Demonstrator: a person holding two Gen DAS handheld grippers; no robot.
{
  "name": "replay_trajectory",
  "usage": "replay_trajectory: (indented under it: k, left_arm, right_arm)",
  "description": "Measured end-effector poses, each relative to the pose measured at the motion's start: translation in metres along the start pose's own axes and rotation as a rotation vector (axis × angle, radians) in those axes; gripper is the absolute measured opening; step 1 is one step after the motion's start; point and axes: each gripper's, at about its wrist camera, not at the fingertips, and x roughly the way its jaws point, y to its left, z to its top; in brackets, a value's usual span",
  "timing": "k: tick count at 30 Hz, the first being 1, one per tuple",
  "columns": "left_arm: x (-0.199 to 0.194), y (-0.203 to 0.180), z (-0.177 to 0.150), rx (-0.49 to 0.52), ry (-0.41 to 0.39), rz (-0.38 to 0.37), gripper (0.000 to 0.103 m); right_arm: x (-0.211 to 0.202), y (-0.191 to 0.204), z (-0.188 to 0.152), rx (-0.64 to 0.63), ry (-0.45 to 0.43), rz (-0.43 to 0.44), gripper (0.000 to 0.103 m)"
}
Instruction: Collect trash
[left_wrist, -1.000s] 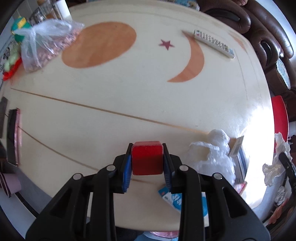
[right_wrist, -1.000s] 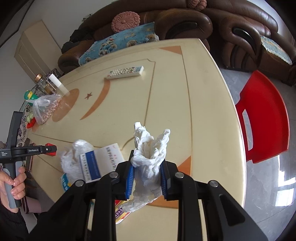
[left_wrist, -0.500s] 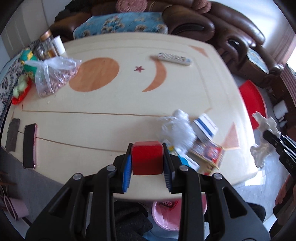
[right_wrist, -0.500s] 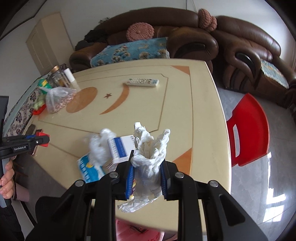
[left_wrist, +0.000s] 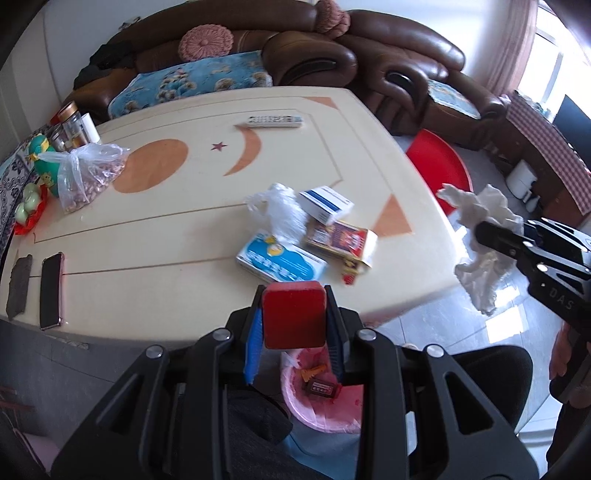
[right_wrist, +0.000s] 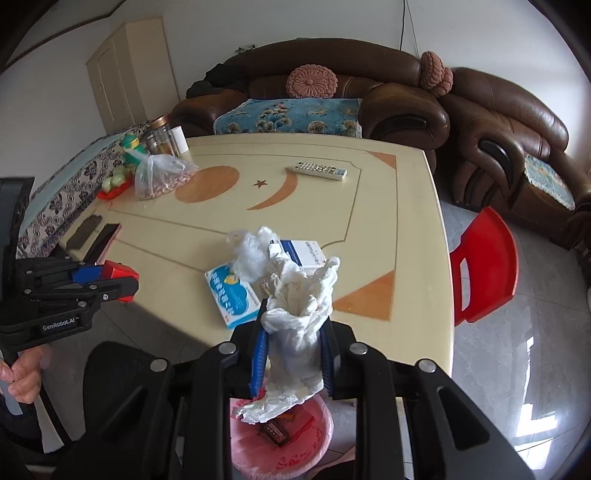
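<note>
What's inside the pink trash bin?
Inside the pink trash bin lie a small dark box and an orange scrap. The gripper frames and the white crumpled paper cover the rest, so anything else in it is hidden.

Cream table (right_wrist: 388, 206) with orange inlays mid-room. Brown leather sofa (right_wrist: 332, 66) along far white wall (right_wrist: 258, 26), armchair (right_wrist: 517, 122) at right. Red chair (right_wrist: 487, 258) right of table. Cabinet (right_wrist: 122, 77) far left. Grey tile floor (right_wrist: 517, 350) glossy. Window (left_wrist: 561, 40) bright, far right.
</note>
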Motion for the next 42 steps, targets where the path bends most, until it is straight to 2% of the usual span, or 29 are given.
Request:
replay_trajectory:
  k: [6,13,23,29,38,42]
  left_arm:
    - [-0.01,-0.02,-0.022,0.052,-0.033,-0.027,0.029]
    - [0.006,-0.037,-0.046,0.084,0.0,-0.065,0.029]
    - [0.046,-0.055,-0.092,0.124,0.056,-0.104,0.029]
    - [0.068,-0.064,-0.113,0.153,0.051,-0.105,0.029]
    - [0.124,-0.062,-0.136,0.098,0.181,-0.147,0.029]
    - [0.151,-0.063,-0.146,0.089,0.241,-0.156,0.029]
  right_arm:
    - [-0.013,0.01,-0.028,-0.015,0.006,-0.006,0.024]
    - [-0.012,0.014,-0.065,-0.003,0.042,-0.002,0.024]
    - [0.018,0.009,-0.112,0.041,0.108,0.003,0.024]
    - [0.042,0.007,-0.13,0.053,0.141,-0.011,0.024]
    - [0.089,-0.007,-0.152,0.105,0.172,-0.019,0.024]
    - [0.118,-0.019,-0.165,0.159,0.222,0.006,0.024]
